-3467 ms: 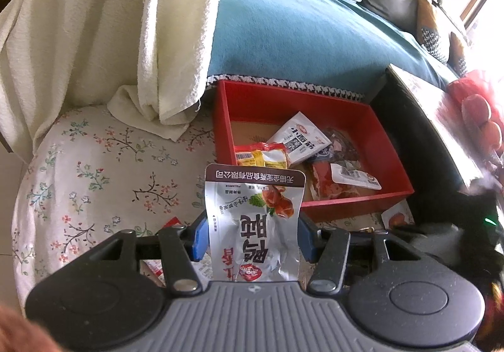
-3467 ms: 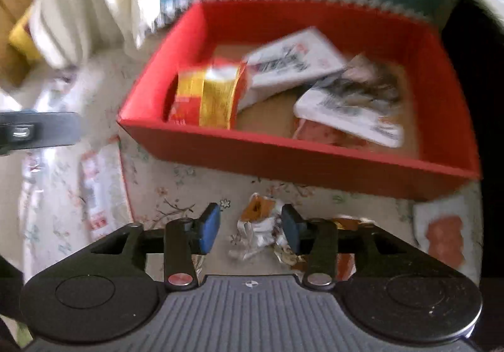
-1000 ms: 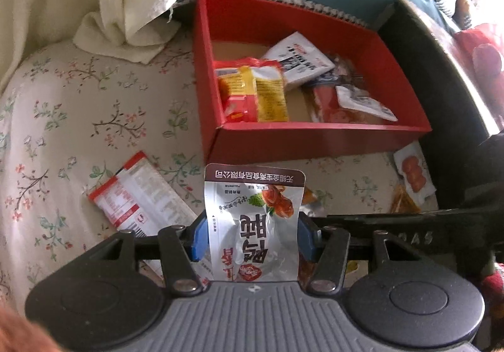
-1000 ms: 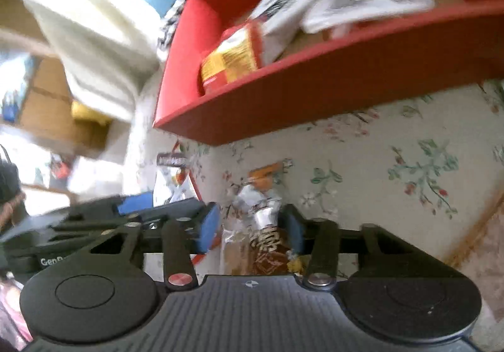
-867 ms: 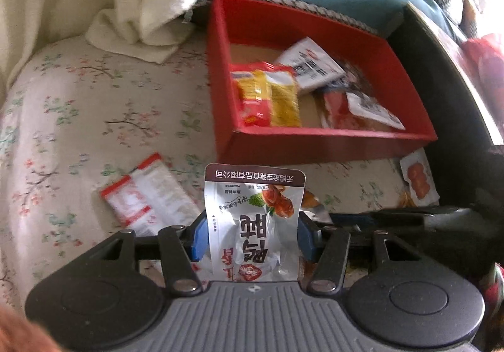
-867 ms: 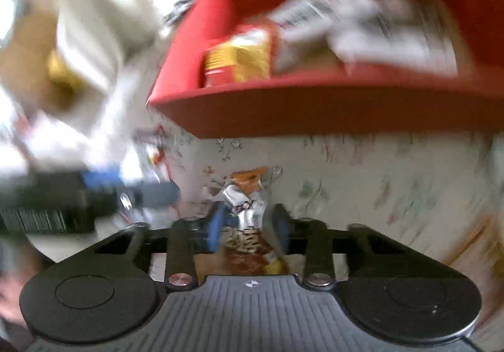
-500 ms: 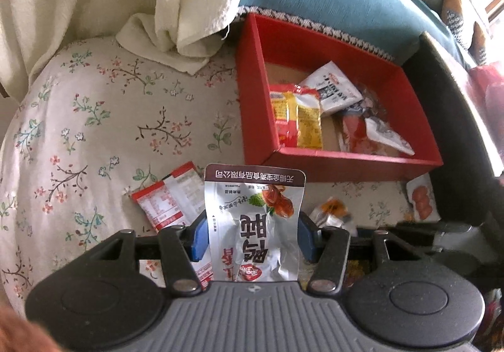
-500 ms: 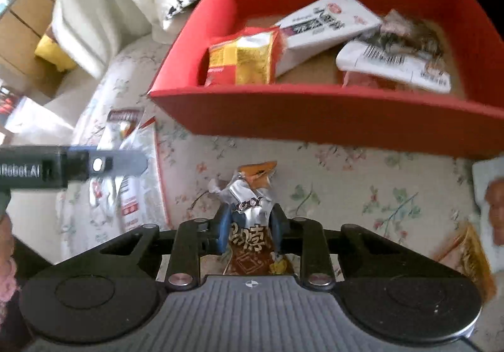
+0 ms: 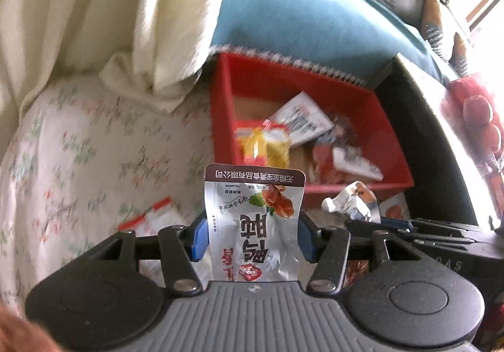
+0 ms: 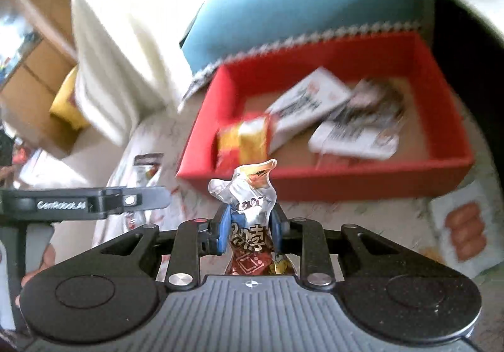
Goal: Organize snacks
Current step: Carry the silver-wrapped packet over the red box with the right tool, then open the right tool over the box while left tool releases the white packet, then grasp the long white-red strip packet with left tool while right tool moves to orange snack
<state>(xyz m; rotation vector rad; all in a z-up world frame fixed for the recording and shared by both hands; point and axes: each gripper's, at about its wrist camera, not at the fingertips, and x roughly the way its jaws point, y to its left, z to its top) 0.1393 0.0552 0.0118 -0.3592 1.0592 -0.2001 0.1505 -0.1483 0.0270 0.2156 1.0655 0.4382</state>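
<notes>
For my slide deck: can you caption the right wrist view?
Right gripper clamps a crumpled foil snack packet above the floral cloth, facing the red box of snacks.

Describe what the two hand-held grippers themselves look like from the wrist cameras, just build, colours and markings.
Both match: a grey ribbed body at the bottom, black linkage arms with silver pivot screws, and blue pads on the fingers. The left hand-held gripper shows this in its own view; seen side-on from the right camera it carries white lettering, too blurred to read. The right hand-held gripper shows a small red dot near its left pad.
</notes>
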